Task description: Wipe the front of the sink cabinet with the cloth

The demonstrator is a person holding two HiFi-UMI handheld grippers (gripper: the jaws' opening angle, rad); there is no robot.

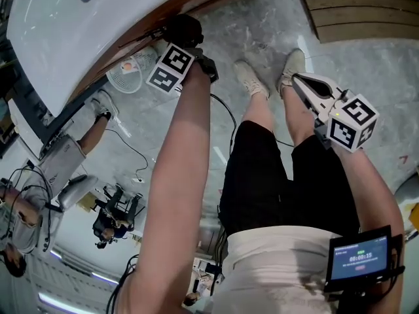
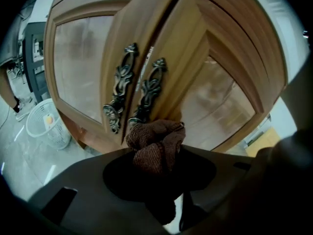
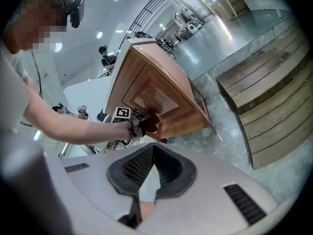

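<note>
The sink cabinet (image 2: 195,58) is brown wood with two doors and ornate dark metal handles (image 2: 117,92). My left gripper (image 2: 156,153) is shut on a bunched brown cloth (image 2: 155,143), held close to the lower edge of the doors, just below the handles. From the head view, the left gripper (image 1: 188,41) reaches the cloth (image 1: 179,26) to the cabinet front under the white sink (image 1: 65,25). My right gripper (image 1: 296,78) hangs off to the right above the floor, shut and holding nothing. The right gripper view shows its jaws (image 3: 150,148) meeting at the tips, with the cabinet (image 3: 156,92) beyond.
A white mesh basket (image 2: 46,124) stands on the marble floor left of the cabinet. Wooden steps (image 1: 366,8) lie to the right. The person's feet (image 1: 252,77) stand in front of the cabinet. Cables and other people are at the left (image 1: 59,156).
</note>
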